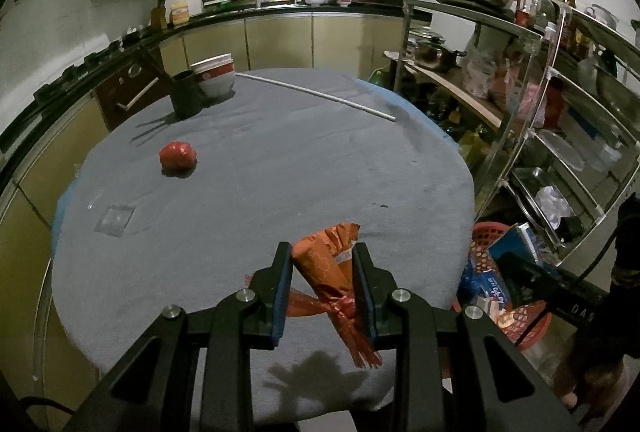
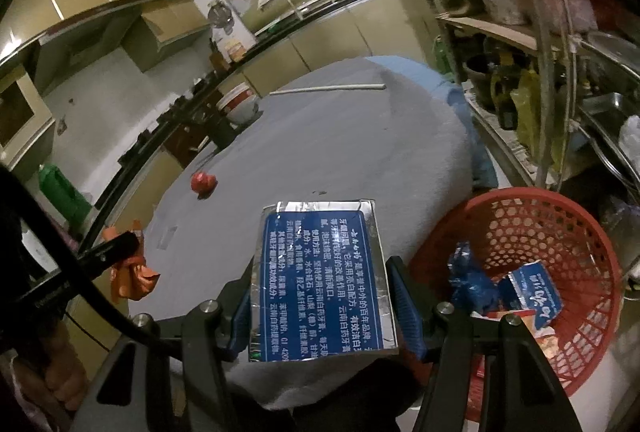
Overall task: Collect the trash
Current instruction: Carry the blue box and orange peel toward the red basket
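Observation:
My left gripper (image 1: pixel 322 264) is shut on an orange snack wrapper (image 1: pixel 326 262) above the near edge of the grey round table (image 1: pixel 280 152); the wrapper also shows in the right wrist view (image 2: pixel 134 272). My right gripper (image 2: pixel 320 296) is shut on a blue and silver toothpaste box (image 2: pixel 320 272), just left of the red mesh basket (image 2: pixel 560 232). The basket holds blue wrappers and a blue carton; it also shows in the left wrist view (image 1: pixel 486 234). A crumpled red wrapper (image 1: pixel 178 157) lies on the table's left side, and shows in the right wrist view (image 2: pixel 203 183). A clear plastic square (image 1: pixel 115 219) lies near the left edge.
Stacked bowls (image 1: pixel 214 74) and a dark cup (image 1: pixel 186 94) stand at the table's far left. A white rod (image 1: pixel 316 93) lies across the far side. A metal shelf rack (image 1: pixel 560 92) with pots and bottles stands to the right. Kitchen counters (image 1: pixel 280 28) run behind.

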Tool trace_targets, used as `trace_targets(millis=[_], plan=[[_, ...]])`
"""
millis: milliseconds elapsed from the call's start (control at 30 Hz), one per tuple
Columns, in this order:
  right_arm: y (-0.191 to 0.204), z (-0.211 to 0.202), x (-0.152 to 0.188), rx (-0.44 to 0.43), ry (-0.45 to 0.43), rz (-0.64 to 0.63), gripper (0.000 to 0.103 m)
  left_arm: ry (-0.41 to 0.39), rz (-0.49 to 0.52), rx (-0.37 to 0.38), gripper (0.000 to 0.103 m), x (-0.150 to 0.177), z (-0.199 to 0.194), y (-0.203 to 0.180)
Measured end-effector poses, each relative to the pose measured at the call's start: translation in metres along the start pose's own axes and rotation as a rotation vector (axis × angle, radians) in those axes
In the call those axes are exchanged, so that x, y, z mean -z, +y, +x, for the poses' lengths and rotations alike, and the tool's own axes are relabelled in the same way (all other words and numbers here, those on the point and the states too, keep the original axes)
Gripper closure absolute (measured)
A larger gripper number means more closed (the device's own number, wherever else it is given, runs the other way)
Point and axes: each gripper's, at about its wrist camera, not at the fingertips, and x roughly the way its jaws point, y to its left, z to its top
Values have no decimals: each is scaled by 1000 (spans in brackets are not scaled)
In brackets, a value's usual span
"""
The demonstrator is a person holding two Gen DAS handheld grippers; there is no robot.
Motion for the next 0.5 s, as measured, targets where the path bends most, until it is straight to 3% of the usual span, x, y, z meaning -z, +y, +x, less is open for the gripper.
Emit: trace_targets(millis=[500], plan=[[-37, -29, -6, 43, -53, 77, 40, 2, 29, 46, 72, -5, 1, -18]])
